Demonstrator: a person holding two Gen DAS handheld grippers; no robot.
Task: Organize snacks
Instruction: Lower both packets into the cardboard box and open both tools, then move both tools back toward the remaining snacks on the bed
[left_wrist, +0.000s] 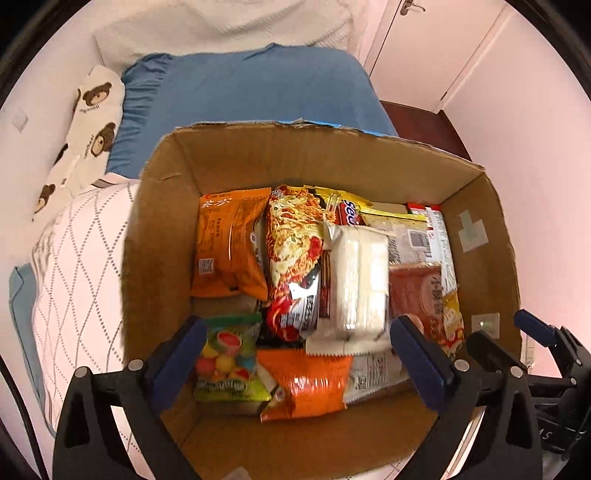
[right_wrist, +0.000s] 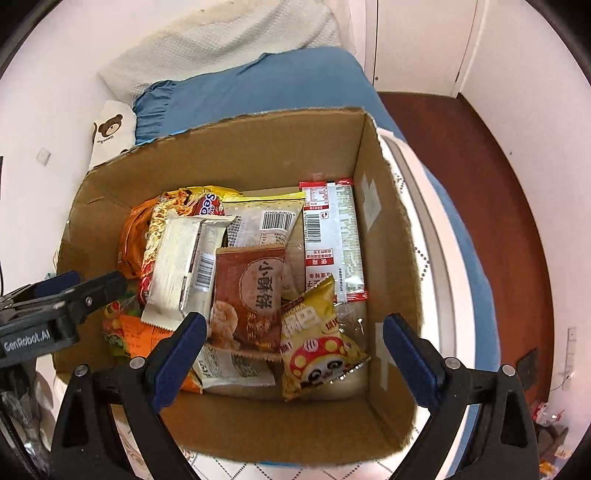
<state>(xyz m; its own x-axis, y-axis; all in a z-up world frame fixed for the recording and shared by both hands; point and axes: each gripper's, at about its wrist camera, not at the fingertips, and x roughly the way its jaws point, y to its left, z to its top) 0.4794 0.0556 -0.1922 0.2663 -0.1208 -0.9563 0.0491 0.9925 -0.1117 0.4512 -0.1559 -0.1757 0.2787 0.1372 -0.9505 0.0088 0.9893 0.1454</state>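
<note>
An open cardboard box (left_wrist: 295, 155) stands on a bed and holds several snack packets. My left gripper (left_wrist: 297, 328) hangs open over its near left part. A candy bag with coloured balls (left_wrist: 229, 354) and an orange packet (left_wrist: 306, 380) lie loose below its fingers. Farther in lie an orange bag (left_wrist: 229, 243), a noodle packet (left_wrist: 291, 251) and a white packet (left_wrist: 358, 273). My right gripper (right_wrist: 295, 323) hangs open over the box's (right_wrist: 240, 147) near right part. Loose beneath it lie a yellow mushroom packet (right_wrist: 317, 339) and a brown biscuit packet (right_wrist: 251, 295). Neither gripper holds anything.
A blue pillow (left_wrist: 258, 88), a white towel (left_wrist: 221, 26) and a bear-print cloth (left_wrist: 92, 122) lie behind the box. A quilted white bedspread (left_wrist: 77, 266) is on the left. Dark red floor (right_wrist: 498, 206) runs along the bed's right side, with pink walls around.
</note>
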